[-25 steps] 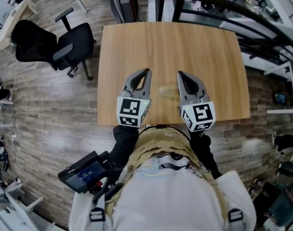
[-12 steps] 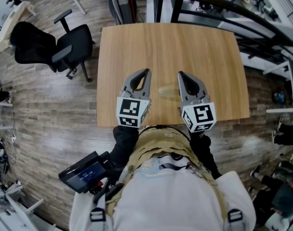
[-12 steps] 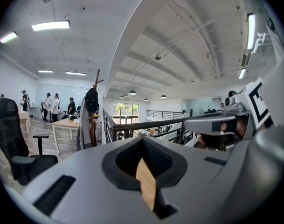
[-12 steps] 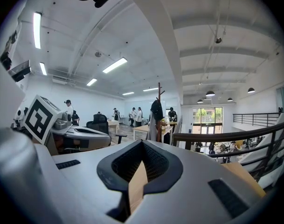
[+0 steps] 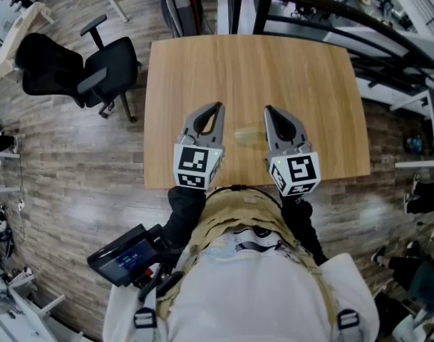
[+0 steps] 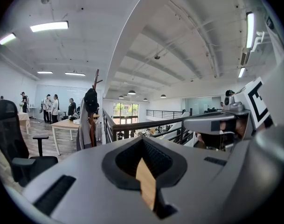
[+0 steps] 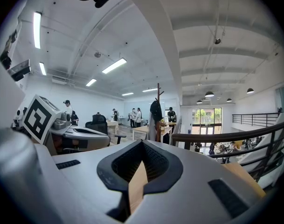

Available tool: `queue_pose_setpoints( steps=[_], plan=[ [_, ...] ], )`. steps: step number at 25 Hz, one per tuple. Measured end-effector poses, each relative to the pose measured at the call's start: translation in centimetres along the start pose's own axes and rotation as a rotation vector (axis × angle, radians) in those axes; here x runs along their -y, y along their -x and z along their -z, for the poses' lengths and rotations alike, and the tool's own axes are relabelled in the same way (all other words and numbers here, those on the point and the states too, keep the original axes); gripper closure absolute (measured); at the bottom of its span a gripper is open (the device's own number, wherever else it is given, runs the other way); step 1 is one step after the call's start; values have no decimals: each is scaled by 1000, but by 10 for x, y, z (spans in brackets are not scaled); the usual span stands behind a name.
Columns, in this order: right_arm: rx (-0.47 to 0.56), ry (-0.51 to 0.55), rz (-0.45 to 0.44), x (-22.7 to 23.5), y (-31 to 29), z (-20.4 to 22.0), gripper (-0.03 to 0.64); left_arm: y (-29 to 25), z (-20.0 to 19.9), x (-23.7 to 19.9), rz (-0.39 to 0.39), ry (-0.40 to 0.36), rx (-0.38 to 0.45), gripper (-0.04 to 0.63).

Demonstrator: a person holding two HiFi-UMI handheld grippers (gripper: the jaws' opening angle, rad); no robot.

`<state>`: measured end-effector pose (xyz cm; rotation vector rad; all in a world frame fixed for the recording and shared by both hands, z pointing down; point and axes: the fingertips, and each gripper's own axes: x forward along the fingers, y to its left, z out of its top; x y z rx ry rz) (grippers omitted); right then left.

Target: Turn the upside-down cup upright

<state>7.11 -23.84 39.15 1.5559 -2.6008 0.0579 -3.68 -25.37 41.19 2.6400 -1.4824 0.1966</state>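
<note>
In the head view we look steeply down on a wooden table (image 5: 274,70). A pale, see-through cup (image 5: 249,135) sits on the table close to its near edge, roughly midway across; it is too faint for us to tell which way up it is. The left gripper (image 5: 217,107) and the right gripper (image 5: 267,110) reach in over the table's near edge, one on each side of the cup and apart from it. A black office chair (image 5: 95,66) stands off the table's left side. In the left gripper view we see its jaws pressed together tip to tip with nothing between them, and a sliver of the table's wood shows through the gap behind the tips. In the right gripper view we see the same: jaws together, empty, above the table.
</note>
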Motion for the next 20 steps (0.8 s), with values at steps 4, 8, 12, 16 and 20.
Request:
queue_pose_setpoints(
  steps=[4,8,12,16,20],
  plan=[
    [3,-2,-4,0,-1,-1,597,0,-2,0,-2,-6,-1,595],
    [2,-5,-5,-1,-2,1,597,-1,-1,1,0,-11,-5,595],
    [6,-7,-6,2,-3,1,597,-4,1,2,0,-12,-12,595],
    [3,-8,-9,5,-3,3,597,-7,2,3,0,-9,-18,595],
    [1,-10,-8,7,-4,3,597,-9,3,5,5,-9,-25,595]
  ],
)
